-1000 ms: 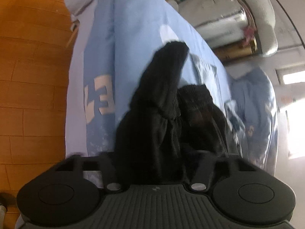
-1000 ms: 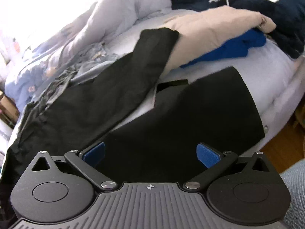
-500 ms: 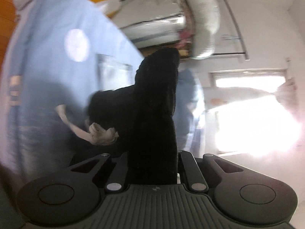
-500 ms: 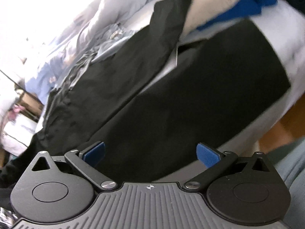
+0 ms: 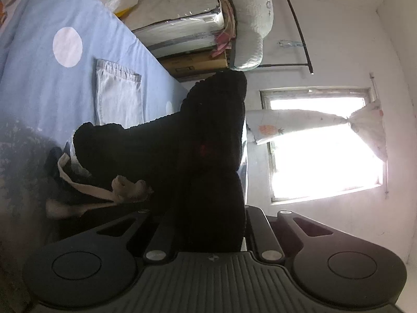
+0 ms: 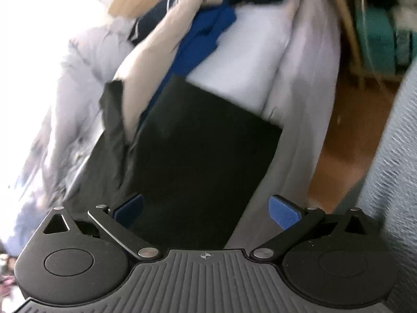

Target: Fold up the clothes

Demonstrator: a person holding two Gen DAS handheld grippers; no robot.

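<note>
Black trousers [image 6: 198, 140], royal-blue garment [image 6: 206, 34], light-blue sheet [image 5: 39, 60] with white dots

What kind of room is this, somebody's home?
Most likely a bedroom in a home. There is a bed with a light blue sheet, loose clothes piled on bedding, a curtained window, and bagged bedding stacked on a rack.

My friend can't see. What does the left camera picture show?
The left gripper is shut on a bunch of black clothing, with a pale drawstring hanging from it. Behind lie a light blue sheet and a bright window.
</note>
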